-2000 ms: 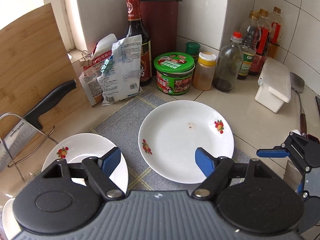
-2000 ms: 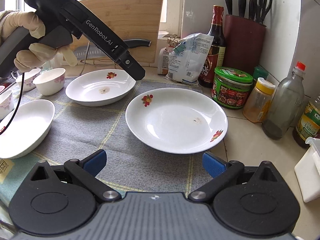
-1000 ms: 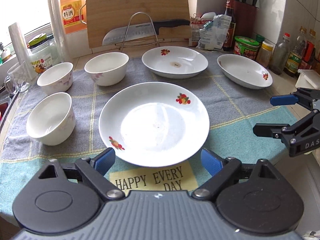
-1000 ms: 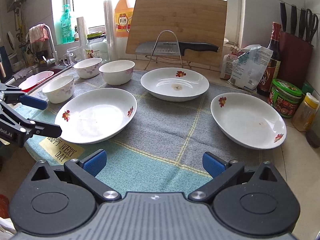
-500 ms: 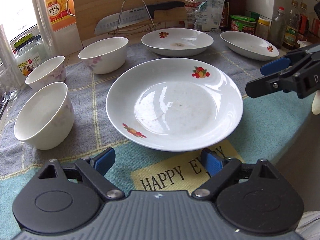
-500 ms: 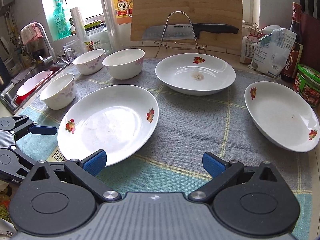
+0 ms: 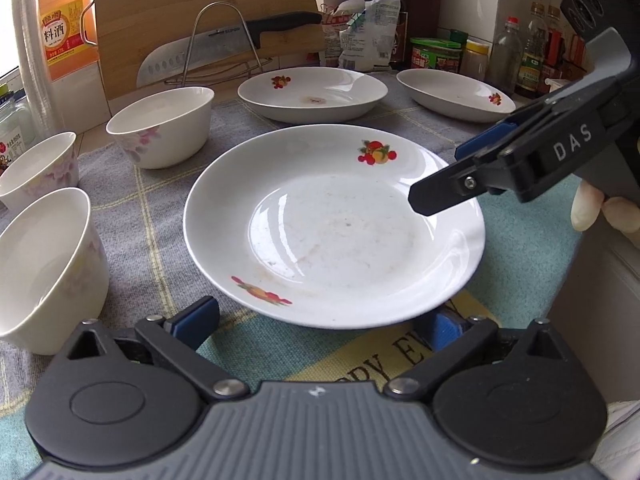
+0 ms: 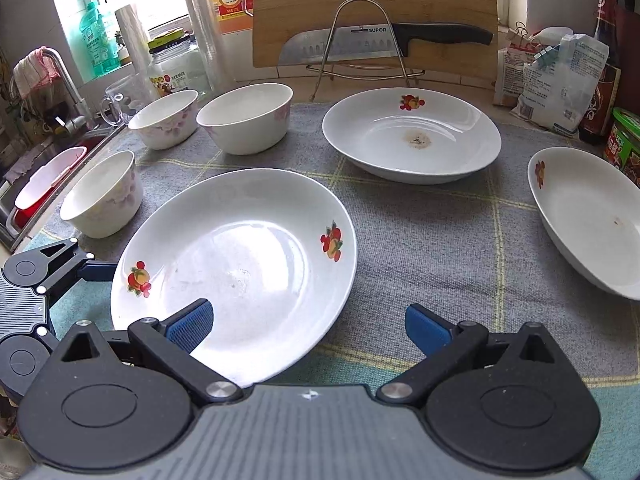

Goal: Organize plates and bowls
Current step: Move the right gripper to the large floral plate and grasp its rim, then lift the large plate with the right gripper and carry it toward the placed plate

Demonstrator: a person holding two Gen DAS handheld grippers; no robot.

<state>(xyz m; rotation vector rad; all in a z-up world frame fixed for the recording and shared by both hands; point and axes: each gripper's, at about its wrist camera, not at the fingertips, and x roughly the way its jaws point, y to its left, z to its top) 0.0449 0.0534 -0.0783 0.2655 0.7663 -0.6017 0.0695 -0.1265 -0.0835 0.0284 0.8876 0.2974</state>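
- The desk fills both views, covered by a grey checked cloth with a teal near edge.
- A wooden cutting board leans at the top centre of the right wrist view, a knife on a wire rack before it.
- The nearest plate lies at the centre of the left wrist view, its near rim between the left tongs.
- The left tongs have just been opening and stand wide; the pads do not press the rim.
- The right tongs gape open at the lower centre, the left pad over that plate's near rim, the right over cloth.
- Two more plates sit upper centre and right.
- Three bowls stand upper left.
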